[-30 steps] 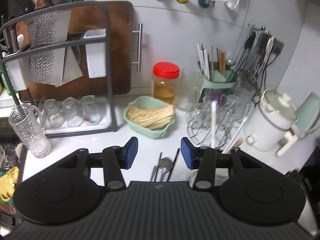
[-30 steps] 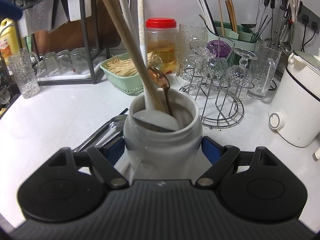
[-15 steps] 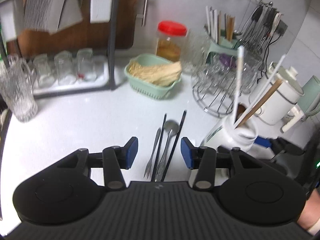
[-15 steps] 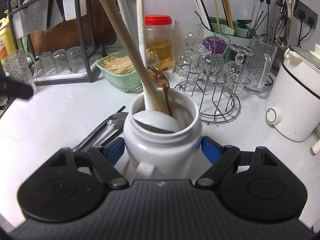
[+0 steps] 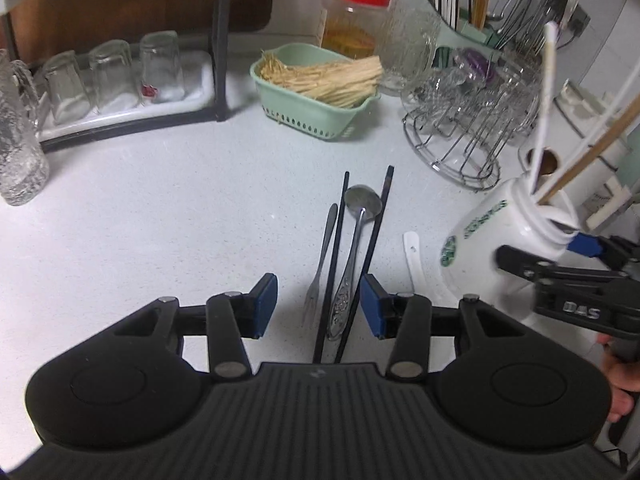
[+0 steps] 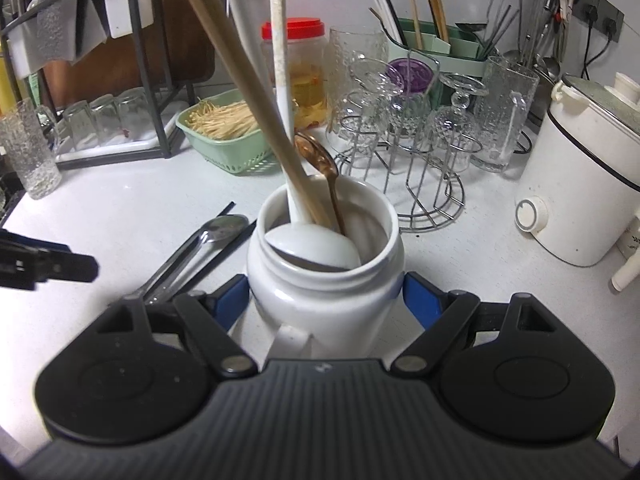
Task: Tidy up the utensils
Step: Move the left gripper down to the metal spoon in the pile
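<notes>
Utensils are lying on the desk between the left hand-held gripper's half-open empty jaws; the right hand-held gripper is clamping the white jar, steadying it for them.

Green basket of pale sticks ahead of left jaws, slightly left. Red-lidded jar behind basket. Wire rack with upturned glasses ahead, right of jaws. Dish rack with small upturned glasses far left. Textured tall glass at left edge. From right jaws: white cooker far right, glass mug between cooker and wire rack.
</notes>
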